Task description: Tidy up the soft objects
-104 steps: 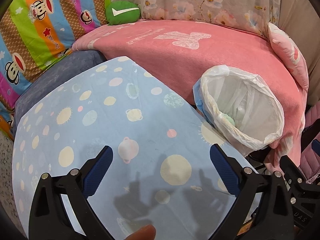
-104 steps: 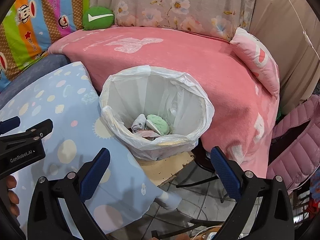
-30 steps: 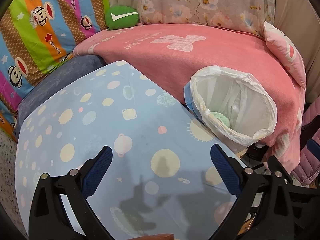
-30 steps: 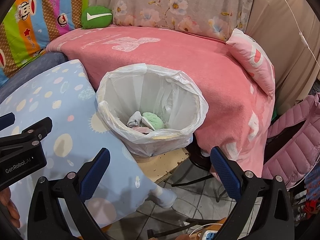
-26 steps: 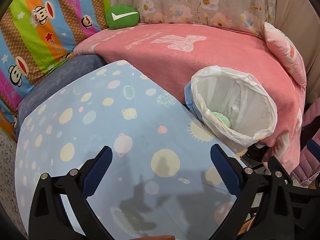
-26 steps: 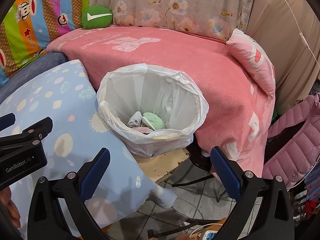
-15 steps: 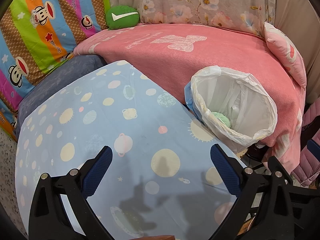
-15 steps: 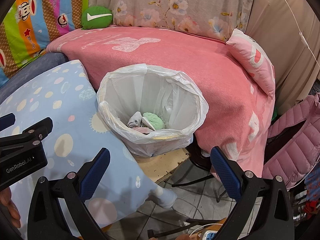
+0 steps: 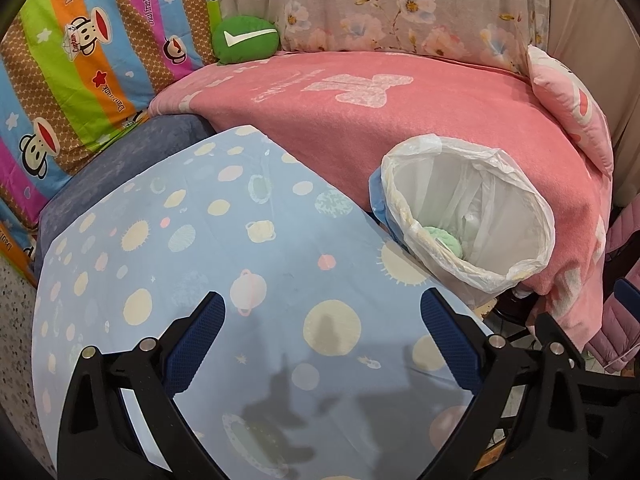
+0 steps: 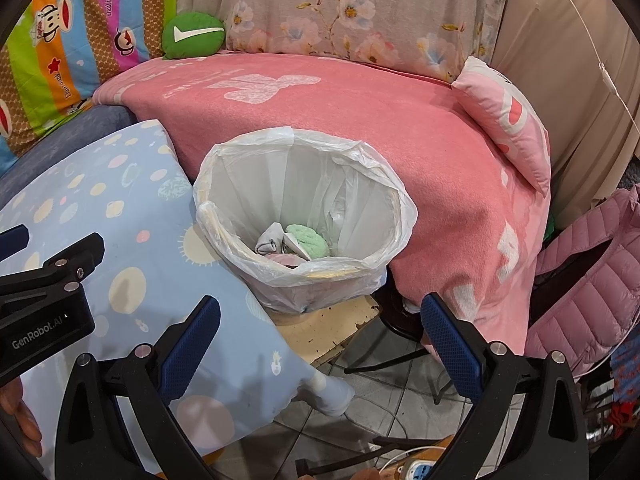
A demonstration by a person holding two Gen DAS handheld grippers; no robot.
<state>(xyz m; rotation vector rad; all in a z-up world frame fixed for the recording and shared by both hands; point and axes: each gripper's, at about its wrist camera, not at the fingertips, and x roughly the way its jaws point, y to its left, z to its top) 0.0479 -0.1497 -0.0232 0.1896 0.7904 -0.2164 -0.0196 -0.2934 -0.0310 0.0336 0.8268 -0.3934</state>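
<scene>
Left hand-held gripper (image 9: 322, 338) spread wide and empty, blue-padded fingers (image 9: 198, 342) hovering above the pale blue counter cloth printed with planets and suns (image 9: 240, 240). Nothing between the pads. White plastic-lined waste bin (image 9: 516, 200) ahead and to the right of this gripper, standing against the edge of the pink fleece blanket (image 9: 400, 120); a mint-green fluffy soft object (image 9: 444, 238) just visible inside near the bin's near rim.

Right hand-held gripper (image 10: 320, 336) likewise wide apart, holding nothing, poised over the gap between counter edge and blanket, with tiled floor (image 10: 384, 392) below. Same lined bin (image 10: 240, 184) straight ahead and slightly left of centre, well apart from the fingertips. At its bottom: the mint-green fluffy soft object (image 10: 310, 240), touching a crumpled grey-white cloth piece (image 10: 270, 240) on its left, and a pink item (image 10: 286, 260) partly hidden beneath both.

Round green cushion with a white tick mark (image 10: 194, 35) far back on the blanket, against the flowered beige backrest (image 10: 360, 8). Pink pillow (image 10: 508, 120) leaning at the blanket's right end. Pink quilted jacket (image 10: 592, 272) at far right. Black body of the left gripper visible at the left edge of the right view.
</scene>
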